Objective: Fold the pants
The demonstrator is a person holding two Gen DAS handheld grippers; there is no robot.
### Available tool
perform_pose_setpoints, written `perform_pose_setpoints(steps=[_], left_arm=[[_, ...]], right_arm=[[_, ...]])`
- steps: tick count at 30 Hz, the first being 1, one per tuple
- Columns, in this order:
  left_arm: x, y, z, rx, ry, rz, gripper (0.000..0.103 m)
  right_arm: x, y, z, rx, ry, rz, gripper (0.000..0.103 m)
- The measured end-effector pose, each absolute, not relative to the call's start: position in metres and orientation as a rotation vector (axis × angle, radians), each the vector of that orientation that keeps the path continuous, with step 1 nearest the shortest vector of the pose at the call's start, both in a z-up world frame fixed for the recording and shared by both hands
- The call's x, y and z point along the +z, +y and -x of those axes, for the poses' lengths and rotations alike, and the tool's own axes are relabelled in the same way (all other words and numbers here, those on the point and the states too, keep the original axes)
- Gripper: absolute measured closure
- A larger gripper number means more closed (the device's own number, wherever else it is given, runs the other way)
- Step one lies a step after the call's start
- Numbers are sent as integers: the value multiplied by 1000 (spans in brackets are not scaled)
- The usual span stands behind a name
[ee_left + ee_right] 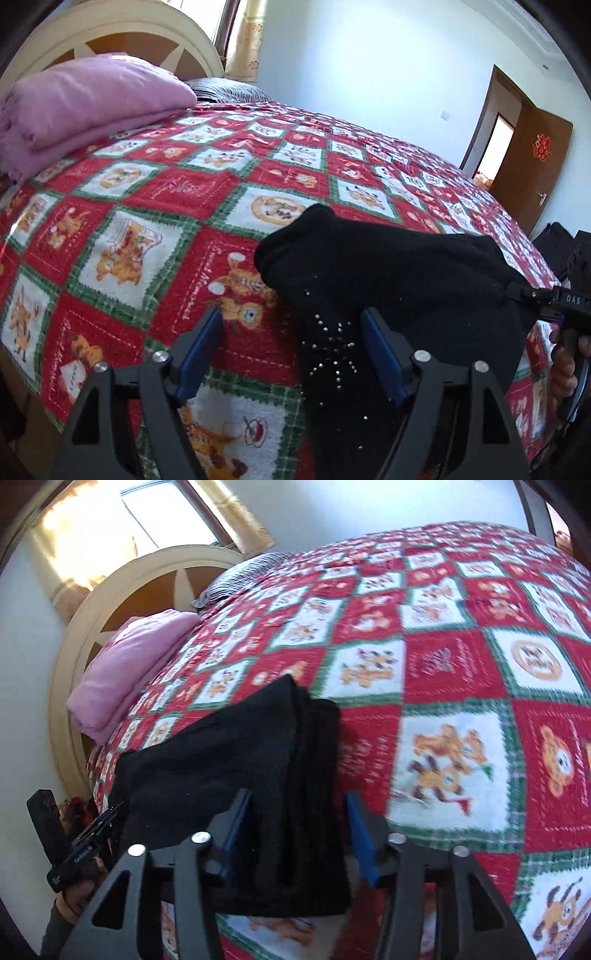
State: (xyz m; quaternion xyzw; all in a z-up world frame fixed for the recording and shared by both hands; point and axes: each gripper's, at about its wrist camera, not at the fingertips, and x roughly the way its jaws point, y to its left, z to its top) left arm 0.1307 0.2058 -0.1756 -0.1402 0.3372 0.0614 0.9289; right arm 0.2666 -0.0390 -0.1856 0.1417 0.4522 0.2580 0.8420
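Black pants (388,266) lie in a folded bundle on the red, white and green bear-print bedspread (166,184), near its front edge. Small studs dot the near part. My left gripper (291,314) is open; its blue pads straddle the bundle's left edge and bare bedspread, pressing on nothing. At the bundle's right end, a hand holds my right gripper (532,295). In the right wrist view the pants (229,746) run between the blue pads of my right gripper (298,794), which stand apart around the cloth without pinching it. My left gripper (99,823) shows at the far left.
A folded pink blanket (85,103) lies by the cream headboard (122,33), with a striped pillow (229,90) behind it. A brown door (532,162) stands ajar beyond the bed's far corner. Dark objects (554,243) sit beside the bed on the right.
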Motion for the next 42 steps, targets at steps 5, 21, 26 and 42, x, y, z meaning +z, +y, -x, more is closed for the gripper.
perform_pose_setpoints(steps=[5, 21, 26, 42], left_arm=[[-171, 207, -127, 165, 696, 254, 21], [-134, 161, -107, 193, 648, 77, 23], [-122, 153, -102, 190, 622, 67, 23], [-85, 120, -79, 154, 538, 37, 23]], right_arm=[[-184, -47, -270, 540, 943, -336, 44], [-170, -84, -247, 458, 885, -342, 41], [-164, -85, -238, 462, 875, -314, 41], [-102, -78, -158, 466, 717, -115, 41]])
